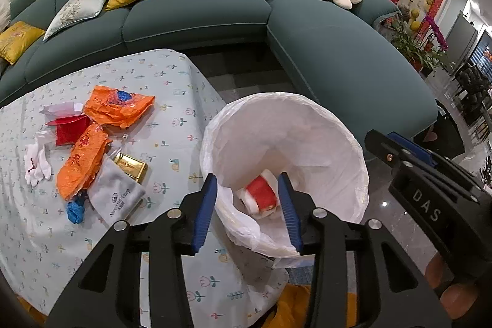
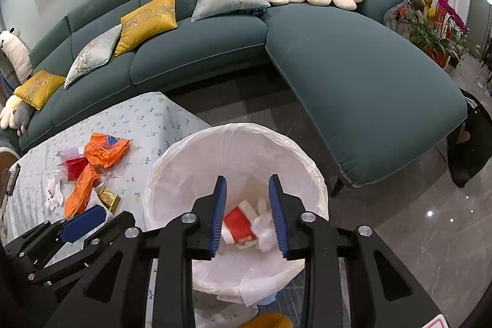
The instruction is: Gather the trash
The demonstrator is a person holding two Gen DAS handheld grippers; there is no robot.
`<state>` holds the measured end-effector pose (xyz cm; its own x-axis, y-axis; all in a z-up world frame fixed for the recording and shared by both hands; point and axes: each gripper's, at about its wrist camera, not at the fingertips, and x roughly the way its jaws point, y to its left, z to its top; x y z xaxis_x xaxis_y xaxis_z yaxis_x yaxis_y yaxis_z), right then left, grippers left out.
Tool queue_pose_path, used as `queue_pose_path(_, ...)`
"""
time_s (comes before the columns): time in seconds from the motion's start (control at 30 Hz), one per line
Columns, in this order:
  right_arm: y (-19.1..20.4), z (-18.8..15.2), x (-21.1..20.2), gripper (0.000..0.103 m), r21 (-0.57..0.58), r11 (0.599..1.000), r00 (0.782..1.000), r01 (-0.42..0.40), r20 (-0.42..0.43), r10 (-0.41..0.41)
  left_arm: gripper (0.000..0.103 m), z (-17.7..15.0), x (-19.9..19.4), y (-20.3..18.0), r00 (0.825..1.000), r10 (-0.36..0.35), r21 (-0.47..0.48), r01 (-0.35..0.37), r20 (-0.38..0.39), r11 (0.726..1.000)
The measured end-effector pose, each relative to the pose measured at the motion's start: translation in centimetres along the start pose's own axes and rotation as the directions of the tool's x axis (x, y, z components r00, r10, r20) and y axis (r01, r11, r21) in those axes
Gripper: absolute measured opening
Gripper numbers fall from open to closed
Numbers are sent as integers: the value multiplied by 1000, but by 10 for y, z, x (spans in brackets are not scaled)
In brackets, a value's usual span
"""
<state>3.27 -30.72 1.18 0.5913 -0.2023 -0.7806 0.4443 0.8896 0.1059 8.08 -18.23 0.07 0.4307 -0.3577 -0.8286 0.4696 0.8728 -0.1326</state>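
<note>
A bin lined with a white bag (image 1: 310,125) (image 2: 246,149) stands on the floor beside the table. At its bottom lies red-and-white crumpled trash (image 1: 261,192) (image 2: 239,225). My left gripper (image 1: 247,183) hangs open over the bin's near rim with nothing between its blue pads. My right gripper (image 2: 247,183) is also open and empty, above the bin's middle. On the table lie orange plastic bags (image 1: 117,106) (image 2: 106,149), a red envelope (image 1: 70,131), a white glove (image 1: 37,162), a gold box (image 1: 130,168), a grey pouch (image 1: 117,195) and a blue scrap (image 1: 75,209).
The table wears a pale flowered cloth (image 1: 172,82) (image 2: 147,119). A teal corner sofa (image 1: 338,57) (image 2: 353,82) with cushions curves behind the table and the bin. Glossy grey floor (image 2: 430,229) lies to the right. Something yellow (image 1: 292,306) sits on the floor under the bin's near side.
</note>
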Motion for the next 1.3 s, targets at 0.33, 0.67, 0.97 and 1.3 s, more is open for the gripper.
queue_pose_path(0.33, 12, -3, -8, 35, -19, 1000, 1000, -5, 7, 6, 43, -6, -11, 15, 1000, 16, -36, -16, 7, 999)
queue_pose_path(0.67, 47, -12, -19, 39, -78, 996, 999, -33, 3, 34, 47, -16, -26, 48, 999, 49, -98, -47, 14, 994)
queue_pose_path(0.97, 89, -23, -24, 44, -130, 989, 998, -66, -14, 65, 59, -29, -40, 90, 995, 98, -171, -93, 23, 981)
queue_pose_path(1.3, 132, -40, -18, 47, -164, 980, 993, -113, -58, 105, 61, -51, -48, 150, 988, 157, -265, -151, 1, 952)
